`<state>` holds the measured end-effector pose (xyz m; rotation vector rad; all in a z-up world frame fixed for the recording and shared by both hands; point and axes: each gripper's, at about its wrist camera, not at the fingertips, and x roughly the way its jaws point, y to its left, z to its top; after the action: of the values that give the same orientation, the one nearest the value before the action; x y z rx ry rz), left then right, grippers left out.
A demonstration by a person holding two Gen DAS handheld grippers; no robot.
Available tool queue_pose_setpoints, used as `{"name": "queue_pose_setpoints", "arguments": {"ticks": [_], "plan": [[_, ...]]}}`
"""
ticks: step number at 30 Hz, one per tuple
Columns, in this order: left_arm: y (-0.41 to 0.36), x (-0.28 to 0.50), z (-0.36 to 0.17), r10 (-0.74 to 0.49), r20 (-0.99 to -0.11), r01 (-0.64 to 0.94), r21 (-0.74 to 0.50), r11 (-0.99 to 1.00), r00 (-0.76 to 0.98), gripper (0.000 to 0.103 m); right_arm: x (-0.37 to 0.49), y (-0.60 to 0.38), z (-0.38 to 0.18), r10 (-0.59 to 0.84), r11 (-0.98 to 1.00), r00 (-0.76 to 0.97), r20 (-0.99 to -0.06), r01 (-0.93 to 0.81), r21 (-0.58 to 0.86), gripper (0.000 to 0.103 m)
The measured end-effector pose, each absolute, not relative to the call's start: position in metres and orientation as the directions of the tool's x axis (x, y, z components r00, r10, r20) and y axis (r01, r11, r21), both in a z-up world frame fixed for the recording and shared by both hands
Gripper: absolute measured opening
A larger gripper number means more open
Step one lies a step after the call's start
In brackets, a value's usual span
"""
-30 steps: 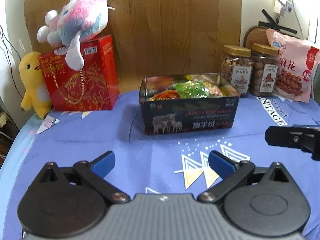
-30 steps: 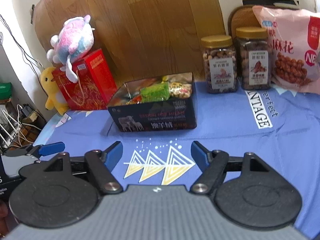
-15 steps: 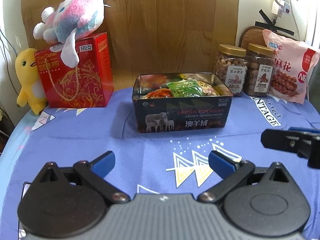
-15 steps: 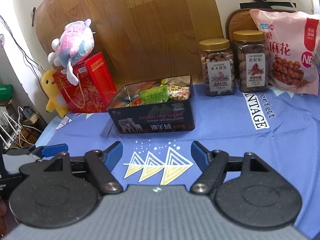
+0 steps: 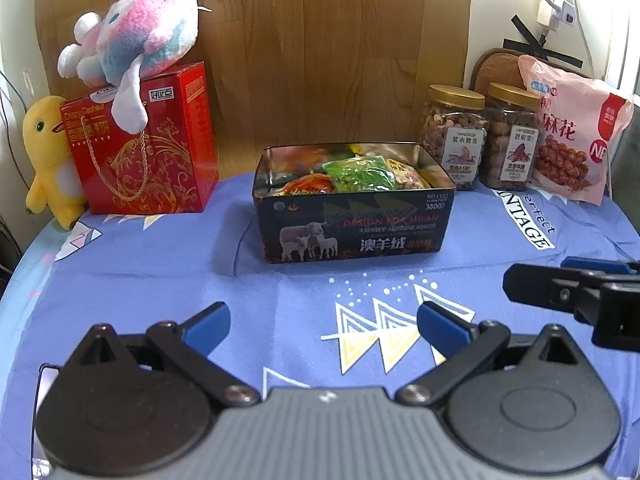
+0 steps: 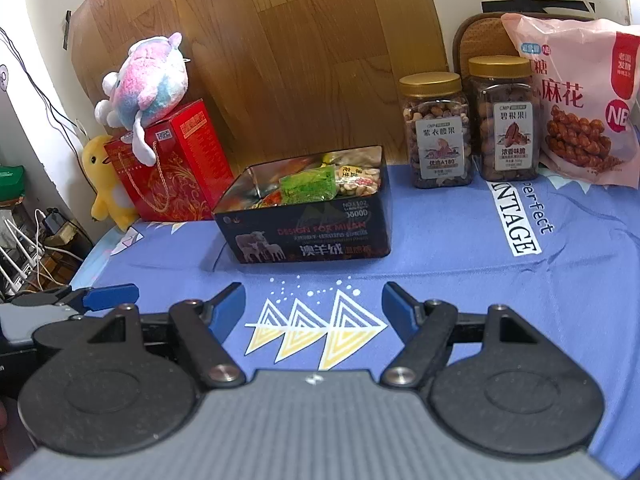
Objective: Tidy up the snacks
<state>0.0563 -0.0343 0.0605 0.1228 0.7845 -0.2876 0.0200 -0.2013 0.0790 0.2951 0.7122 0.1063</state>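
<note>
A black tin box (image 5: 352, 232) (image 6: 308, 236) stands open in the middle of the blue tablecloth, holding several snack packets, a green one (image 5: 360, 174) (image 6: 308, 186) on top. My left gripper (image 5: 324, 322) is open and empty, low over the cloth in front of the box. My right gripper (image 6: 314, 304) is open and empty, in front of the box and to the right of the left one. Its fingers (image 5: 560, 288) show at the right edge of the left wrist view. Two gold-lidded nut jars (image 5: 454, 136) (image 6: 436, 132) and a pink snack bag (image 5: 576, 132) (image 6: 580, 108) stand at the back right.
A red gift box (image 5: 144, 148) (image 6: 172, 164) with a pink plush toy (image 5: 136, 36) on top stands at the back left, beside a yellow duck toy (image 5: 48, 160). A wooden board (image 5: 328, 48) leans behind. Cables and clutter (image 6: 28, 240) lie beyond the table's left edge.
Both grippers have drawn back and risen slightly from the tin box, which looks smaller and farther now. Both stayed open and empty.
</note>
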Motion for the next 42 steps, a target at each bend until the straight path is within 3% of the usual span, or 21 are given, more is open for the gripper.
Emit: {"name": "queue_pose_setpoints", "arguments": {"ticks": [23,35,42], "plan": [[-0.043,0.06,0.056,-0.197,-0.736,0.307,0.015,0.952,0.647,0.103,0.021,-0.206,0.071,0.204,0.948,0.743,-0.638,0.012,0.318,0.077],[-0.055,0.069,0.043,-0.223,-0.846,0.379,-0.027,0.925,0.484,0.103,0.021,-0.214,0.069,0.194,0.951,0.742,-0.642,0.017,0.308,0.077],[-0.058,0.069,0.045,-0.206,-0.856,0.383,-0.011,0.924,0.473,0.103,0.019,-0.217,0.068,0.197,0.949,0.743,-0.639,0.021,0.316,0.077]]}}
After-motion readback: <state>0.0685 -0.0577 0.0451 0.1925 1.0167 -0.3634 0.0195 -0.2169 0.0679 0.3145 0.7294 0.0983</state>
